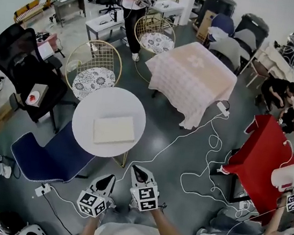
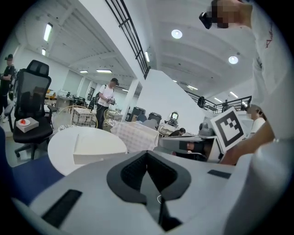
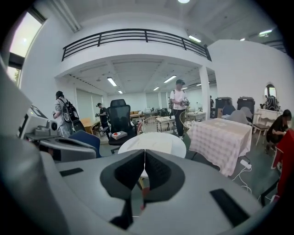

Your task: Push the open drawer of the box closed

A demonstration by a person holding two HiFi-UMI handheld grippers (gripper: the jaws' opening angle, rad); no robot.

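A: Where's the box (image 1: pixel 114 129) sitting?
B: It's lying flat, mid-top on the round white bench (image 1: pixel 90 106). Can't tell whether its drawer is sticking out.
A: Grippers?
B: The left hand-held gripper (image 1: pixel 111 178) and right hand-held gripper (image 1: pixel 135 169) are hovering off the bench at its 6 o'clock, apart from the box. Both are pointing toward 12, jaws pressed together on nothing. A blue chair (image 1: pixel 49 155) is standing at the bench's 8 o'clock.

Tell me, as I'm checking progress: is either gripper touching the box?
No, the left gripper and right gripper hang short of the table bearing the box.
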